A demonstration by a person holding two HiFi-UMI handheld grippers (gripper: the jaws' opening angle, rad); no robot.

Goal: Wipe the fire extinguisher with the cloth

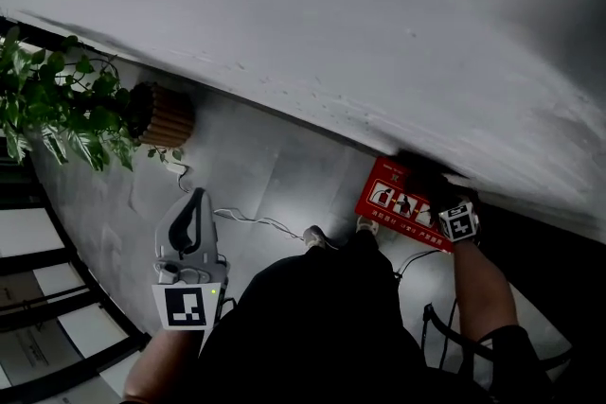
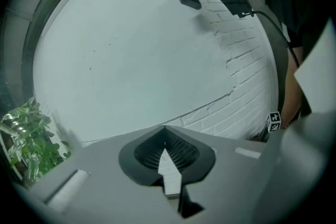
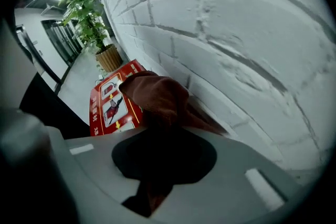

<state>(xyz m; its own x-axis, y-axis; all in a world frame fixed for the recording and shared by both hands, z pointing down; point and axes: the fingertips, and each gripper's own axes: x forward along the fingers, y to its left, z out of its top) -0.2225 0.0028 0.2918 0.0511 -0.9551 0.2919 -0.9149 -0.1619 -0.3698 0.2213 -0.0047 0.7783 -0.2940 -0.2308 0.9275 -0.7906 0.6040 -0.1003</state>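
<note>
Rust-brown cloth (image 3: 155,94) filled my right gripper (image 3: 164,136). Its fingers were clamped on a bunched fold, with the loose bulk swelling out ahead of the tips and a short tail hanging back through the gap behind them. The bundle sat right by the white brick wall (image 3: 236,34), in front of one end of the red fire extinguisher box (image 3: 110,107). I could not tell whether cloth and box were touching.

That box stood at the foot of the wall on the grey floor (image 1: 275,175), and its red face carried extinguisher pictures, yellow arrows and white lettering. From my head, the right gripper's marker cube showed at the box's end nearest the wall.

My left gripper (image 2: 164,128) was well apart from all that, out over the floor and facing plain wall. Its fingers were pressed together at the tips with nothing between them. Off to its left stood a leafy plant (image 1: 57,104) in a ribbed brown pot (image 1: 163,114), and a thin cable (image 1: 251,220) trailed across the floor between my two arms.
</note>
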